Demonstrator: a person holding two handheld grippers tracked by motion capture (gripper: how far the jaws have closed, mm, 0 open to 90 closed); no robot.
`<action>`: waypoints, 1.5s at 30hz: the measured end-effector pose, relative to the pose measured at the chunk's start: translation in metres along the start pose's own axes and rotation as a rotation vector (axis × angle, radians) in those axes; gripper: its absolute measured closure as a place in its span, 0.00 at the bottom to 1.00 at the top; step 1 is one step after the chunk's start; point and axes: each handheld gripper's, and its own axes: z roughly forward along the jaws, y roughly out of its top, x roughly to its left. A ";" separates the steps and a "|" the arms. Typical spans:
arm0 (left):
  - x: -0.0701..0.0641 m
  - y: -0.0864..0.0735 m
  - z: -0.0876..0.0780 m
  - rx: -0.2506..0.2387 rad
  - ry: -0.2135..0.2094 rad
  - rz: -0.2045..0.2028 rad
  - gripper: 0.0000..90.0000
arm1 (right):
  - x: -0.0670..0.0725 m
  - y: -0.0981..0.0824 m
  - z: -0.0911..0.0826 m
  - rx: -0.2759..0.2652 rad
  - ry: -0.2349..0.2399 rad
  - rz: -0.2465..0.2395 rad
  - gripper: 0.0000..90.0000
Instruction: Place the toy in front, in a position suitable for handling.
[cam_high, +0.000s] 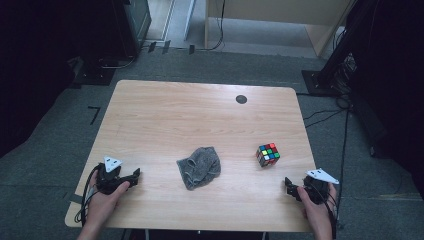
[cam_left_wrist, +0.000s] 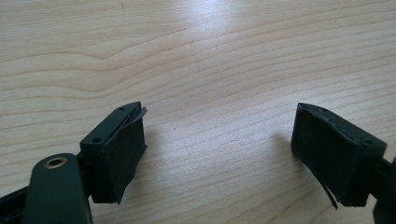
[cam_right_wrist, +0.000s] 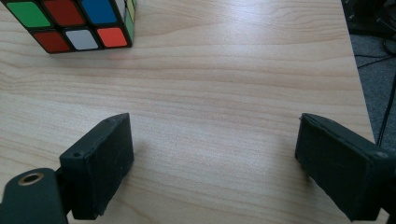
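A crumpled grey cloth (cam_high: 199, 166) lies near the middle front of the wooden table (cam_high: 200, 120). A colourful puzzle cube (cam_high: 268, 154) stands to the right of it; its near face also shows at the top left of the right gripper view as the cube (cam_right_wrist: 74, 23). My left gripper (cam_high: 136, 176) rests at the front left, held by a hand, jaws wide apart over bare wood (cam_left_wrist: 217, 135). My right gripper (cam_high: 288, 184) sits at the front right, short of the cube, open with nothing between the pads (cam_right_wrist: 212, 154).
A small dark round grommet (cam_high: 241, 99) is set in the table's far side. Cables (cam_high: 325, 117) and dark stands lie on the grey carpet beyond the right edge. The table's right edge (cam_right_wrist: 357, 79) is close beside my right gripper.
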 end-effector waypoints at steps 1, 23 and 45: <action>0.000 0.000 0.000 0.000 0.000 0.000 0.20 | 0.001 0.000 0.000 0.000 -0.005 0.004 0.12; -0.001 0.000 0.000 0.000 0.002 -0.004 0.20 | 0.034 0.034 -0.011 -0.146 0.163 0.059 0.11; -0.001 0.001 0.001 0.000 0.005 -0.006 0.20 | 0.060 0.064 0.033 -0.080 0.238 0.106 0.01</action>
